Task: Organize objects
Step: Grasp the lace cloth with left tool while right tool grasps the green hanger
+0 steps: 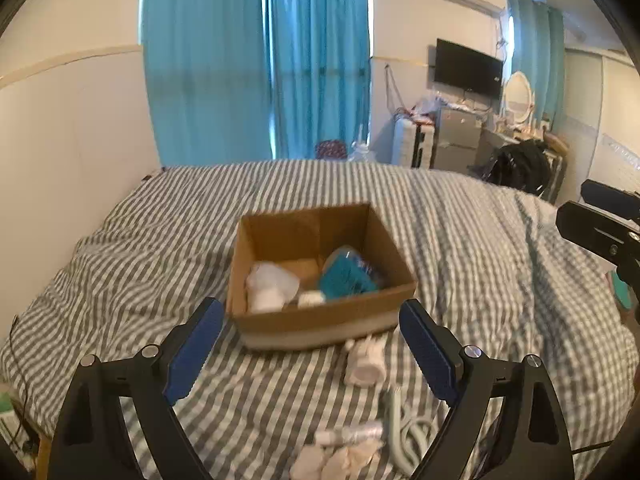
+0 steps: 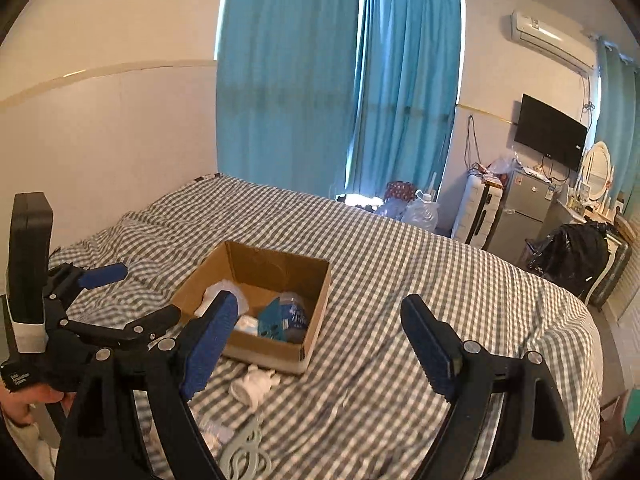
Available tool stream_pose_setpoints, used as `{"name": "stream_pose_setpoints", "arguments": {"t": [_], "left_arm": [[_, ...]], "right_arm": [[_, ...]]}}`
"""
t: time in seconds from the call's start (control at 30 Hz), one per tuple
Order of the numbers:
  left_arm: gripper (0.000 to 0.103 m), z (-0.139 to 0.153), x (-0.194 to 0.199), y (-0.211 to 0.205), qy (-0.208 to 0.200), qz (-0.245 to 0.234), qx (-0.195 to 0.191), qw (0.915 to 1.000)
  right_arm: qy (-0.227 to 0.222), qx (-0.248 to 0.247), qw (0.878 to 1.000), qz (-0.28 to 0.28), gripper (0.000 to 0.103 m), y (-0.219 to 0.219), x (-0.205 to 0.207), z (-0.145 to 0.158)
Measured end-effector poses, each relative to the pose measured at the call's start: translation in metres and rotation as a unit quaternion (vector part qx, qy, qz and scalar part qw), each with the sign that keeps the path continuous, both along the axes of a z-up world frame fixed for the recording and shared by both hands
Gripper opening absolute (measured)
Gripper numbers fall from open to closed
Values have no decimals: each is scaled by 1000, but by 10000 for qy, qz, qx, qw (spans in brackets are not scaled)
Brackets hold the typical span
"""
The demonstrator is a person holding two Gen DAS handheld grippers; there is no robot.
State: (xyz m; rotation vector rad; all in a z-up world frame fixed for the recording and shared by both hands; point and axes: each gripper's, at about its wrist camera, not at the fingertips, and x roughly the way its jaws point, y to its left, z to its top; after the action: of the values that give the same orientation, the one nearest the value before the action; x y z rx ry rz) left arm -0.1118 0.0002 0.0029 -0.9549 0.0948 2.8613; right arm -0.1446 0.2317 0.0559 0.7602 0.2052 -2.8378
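Note:
An open cardboard box [image 1: 320,316] sits on the checked bed and shows in the right wrist view [image 2: 276,354] too. It holds white bundles [image 1: 268,284] and a teal packet [image 1: 346,276]. In front of it lie a white roll [image 1: 366,362], a pale green curved piece [image 1: 404,436] and small white items [image 1: 348,444]. My left gripper [image 1: 312,320] is open and empty, held above the bed just before the box. My right gripper [image 2: 316,320] is open and empty, to the right of the box. The left gripper also shows in the right wrist view [image 2: 132,292].
The grey and white checked bedcover [image 2: 420,280] spreads all round the box. Teal curtains [image 1: 260,60] hang behind the bed. A fridge [image 2: 520,216], a suitcase [image 2: 476,212], a wall screen [image 1: 468,66] and a dark bag [image 2: 572,256] stand at the far right.

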Motion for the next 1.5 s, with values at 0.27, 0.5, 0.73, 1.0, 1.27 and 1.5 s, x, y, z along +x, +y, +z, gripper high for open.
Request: {"name": "stream_pose_setpoints", "arguments": {"t": [0.27,0.5,0.73,1.0,1.27,1.5], "left_arm": [[92,-67,29,-1,-479,137,5,9988],[92,-135,39,7,-1075,35,-89,9942],[63,-177,38,19,-1574,-403,-115,9866],[22,-171,40,7,-1543,-422,143,9870],[22,-151,43,-22,-1206,-66,217,9924],[22,-151,48,-28,-1213,-123,291,9921]], "right_arm": [[-362,131,9991,-147,84,-10,27,-60],[-1058,78,9940,-250,84,-17,26,-140],[-1457,147,9888,-283,84,-24,20,-186],[-1733,90,9844,-305,84,-29,14,-209],[-2013,222,9792,-122,84,-50,11,-229],[-2472,351,9683,107,82,-72,6,-259]]}}
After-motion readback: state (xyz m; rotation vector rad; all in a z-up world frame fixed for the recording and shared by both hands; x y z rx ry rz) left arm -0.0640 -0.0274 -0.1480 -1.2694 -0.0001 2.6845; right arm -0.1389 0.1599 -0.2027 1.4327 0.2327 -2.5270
